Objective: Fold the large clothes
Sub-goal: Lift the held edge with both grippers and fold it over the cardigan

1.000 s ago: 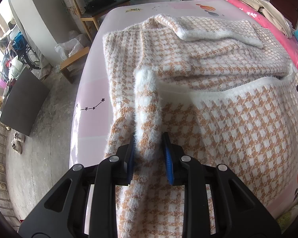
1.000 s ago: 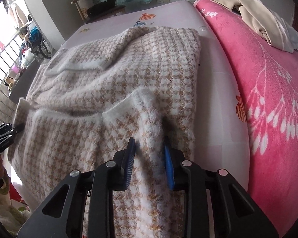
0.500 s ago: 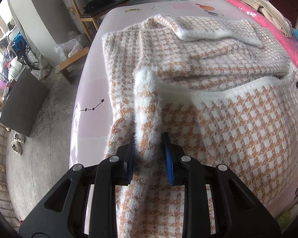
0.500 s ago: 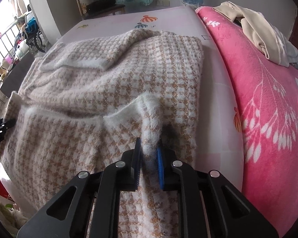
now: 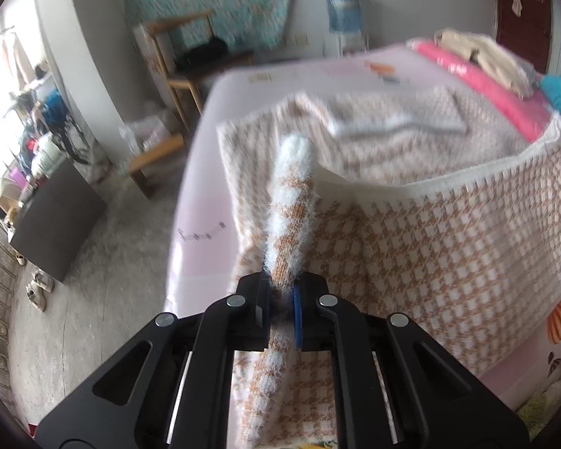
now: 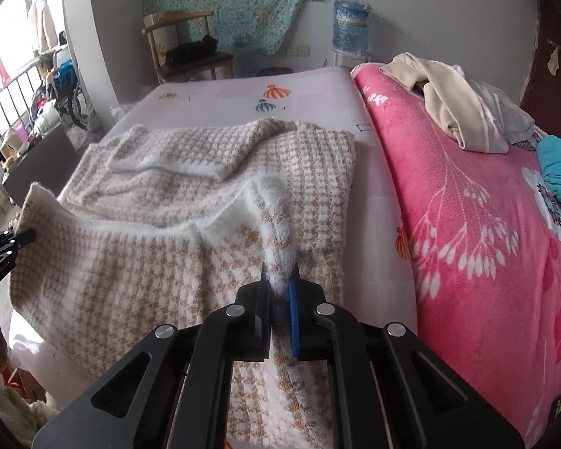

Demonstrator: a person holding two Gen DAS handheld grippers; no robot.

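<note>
**Both grips set on the hem, lift under way**

Fingers (image 5: 297,310) of the left gripper (image 5: 280,299) are clamped on a pinched ridge of the houndstooth knit garment (image 5: 448,247); jaws have just closed, fabric between them. Right gripper (image 6: 278,292) likewise: jaws just closed, shut on the fuzzy white hem band (image 6: 265,202).

Garment lies spread across the pink bed (image 6: 318,86), far part flat, a sleeve folded over it. Near edge is raised off the bed between the two grips, near the bed's front edge.

Handling, as a judgement: thick, soft, fluffy knit, no stiffness, will sag between the grips and stretch if pulled hard. Not slippery; pile gives good bite. Best hold is the banded hem at both corners, as taken. Keep both ends level and carry the edge toward the far side.
</note>
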